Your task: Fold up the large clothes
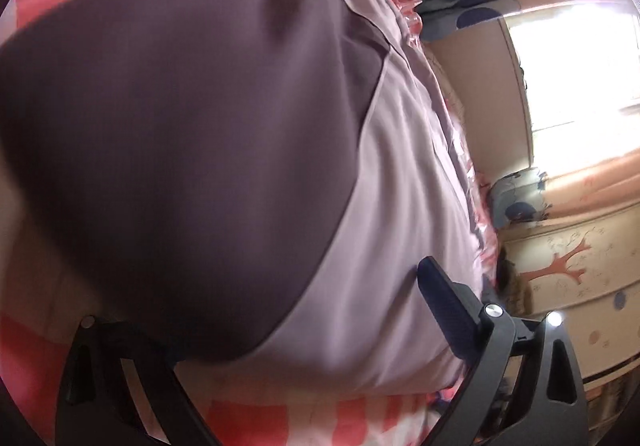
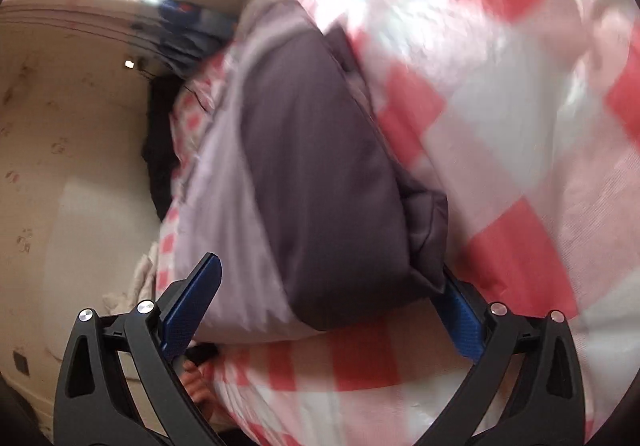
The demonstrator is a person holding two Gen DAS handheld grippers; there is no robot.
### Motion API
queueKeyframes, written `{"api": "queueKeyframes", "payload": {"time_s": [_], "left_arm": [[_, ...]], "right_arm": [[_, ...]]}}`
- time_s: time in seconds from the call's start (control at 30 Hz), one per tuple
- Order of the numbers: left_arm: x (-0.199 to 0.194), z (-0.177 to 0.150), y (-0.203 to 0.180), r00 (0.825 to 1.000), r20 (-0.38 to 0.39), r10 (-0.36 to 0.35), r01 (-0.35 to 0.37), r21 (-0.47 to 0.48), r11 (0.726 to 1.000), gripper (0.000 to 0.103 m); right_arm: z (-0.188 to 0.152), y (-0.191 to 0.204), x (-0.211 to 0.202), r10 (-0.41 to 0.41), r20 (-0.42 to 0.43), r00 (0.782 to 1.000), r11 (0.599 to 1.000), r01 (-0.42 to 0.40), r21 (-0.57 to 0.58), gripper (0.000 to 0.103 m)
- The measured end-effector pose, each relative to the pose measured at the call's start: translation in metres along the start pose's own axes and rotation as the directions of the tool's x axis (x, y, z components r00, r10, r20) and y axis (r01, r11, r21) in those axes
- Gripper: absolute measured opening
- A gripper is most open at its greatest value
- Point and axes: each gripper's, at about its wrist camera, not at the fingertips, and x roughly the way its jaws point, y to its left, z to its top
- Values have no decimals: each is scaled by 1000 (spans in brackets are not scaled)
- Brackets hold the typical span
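Note:
A large garment in dark purple-grey and pale lilac (image 1: 248,149) lies folded on a red-and-white checked sheet. In the left wrist view it fills the frame, and its dark panel drapes over my left gripper (image 1: 288,310), hiding the left finger; the right finger (image 1: 448,310) stands wide apart, so the gripper is open. In the right wrist view the garment (image 2: 320,181) lies between the spread fingers of my right gripper (image 2: 332,298), which is open, its blue pads (image 2: 196,306) on either side of the near folded edge.
The checked plastic-looking sheet (image 2: 500,125) covers the bed. Beside the bed are a cream wall (image 2: 72,165), a bright window (image 1: 576,57), blue bedding (image 1: 516,201) and a headboard with a tree picture (image 1: 568,266). Dark cloth (image 2: 160,149) lies at the bed edge.

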Motion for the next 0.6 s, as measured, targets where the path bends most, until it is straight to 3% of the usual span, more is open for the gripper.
{"api": "queueKeyframes", "payload": {"time_s": [0.23, 0.33, 0.47, 0.5, 0.57, 0.6], "left_arm": [[2, -3, 4, 1000, 12, -28, 28, -35, 999, 87], [7, 4, 1, 1000, 11, -17, 17, -34, 999, 87], [4, 11, 8, 1000, 7, -5, 5, -39, 999, 87], [4, 11, 8, 1000, 7, -5, 5, -41, 999, 87], [6, 14, 6, 1000, 10, -8, 8, -39, 999, 83], [9, 19, 4, 1000, 9, -8, 8, -34, 999, 74]], "right_arm": [[11, 8, -5, 137, 125, 983, 991, -137, -6, 97], [12, -6, 7, 81, 67, 994, 996, -83, 20, 97], [13, -10, 5, 86, 97, 992, 995, -90, 38, 96], [16, -12, 5, 111, 108, 988, 992, -117, 55, 94], [20, -12, 6, 149, 121, 981, 985, -158, 67, 70], [20, -10, 5, 149, 130, 980, 986, -157, 51, 61]]}}
